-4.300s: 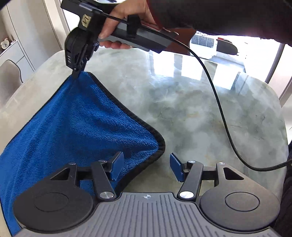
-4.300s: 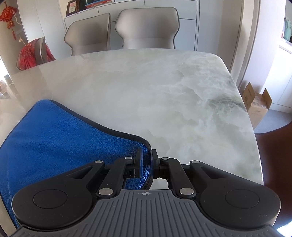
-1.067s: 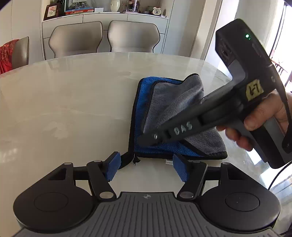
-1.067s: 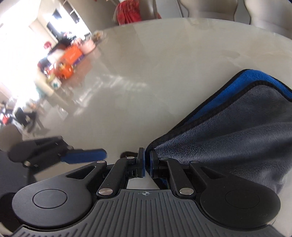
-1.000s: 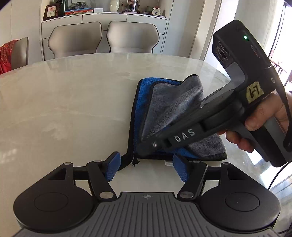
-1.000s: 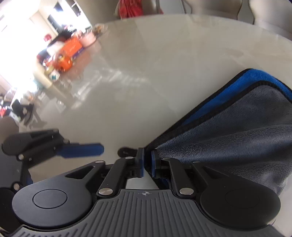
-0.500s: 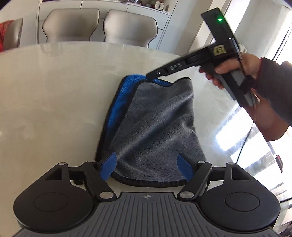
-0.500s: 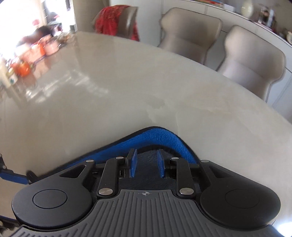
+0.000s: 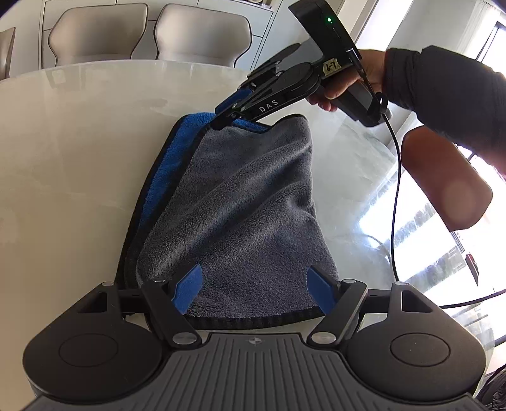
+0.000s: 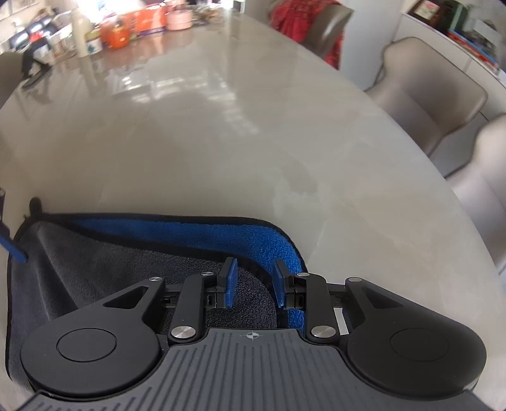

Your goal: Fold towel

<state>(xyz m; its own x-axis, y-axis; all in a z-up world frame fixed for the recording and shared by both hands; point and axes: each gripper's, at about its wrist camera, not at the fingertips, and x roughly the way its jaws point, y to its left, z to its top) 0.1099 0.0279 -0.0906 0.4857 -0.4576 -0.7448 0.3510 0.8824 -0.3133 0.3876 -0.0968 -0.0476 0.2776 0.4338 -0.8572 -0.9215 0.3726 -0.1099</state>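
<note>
The towel (image 9: 234,202) lies folded on the marble table (image 9: 72,151), grey side up, with a blue strip of the lower layer showing along its left and far edges. My left gripper (image 9: 253,286) is open and hovers over the towel's near black-trimmed edge, with nothing pinched. A hand holds my right gripper (image 9: 221,121) at the towel's far corner. In the right wrist view that gripper (image 10: 254,281) is open by a narrow gap above the grey towel (image 10: 95,272), beside its blue border. The left gripper's blue fingertip (image 10: 14,251) pokes in at the left edge.
Two beige chairs (image 9: 202,34) stand behind the table; the same kind of chair (image 10: 423,95) appears on the right. Bottles and orange items (image 10: 126,28) crowd the table's far end. A black cable (image 9: 395,189) hangs from the right gripper. A dark-sleeved arm (image 9: 442,95) reaches in from the right.
The right gripper let go of the grey corner, rolled, and swung to the towel's far corner. The left gripper moved forward over the near edge, its fingers a little wider.
</note>
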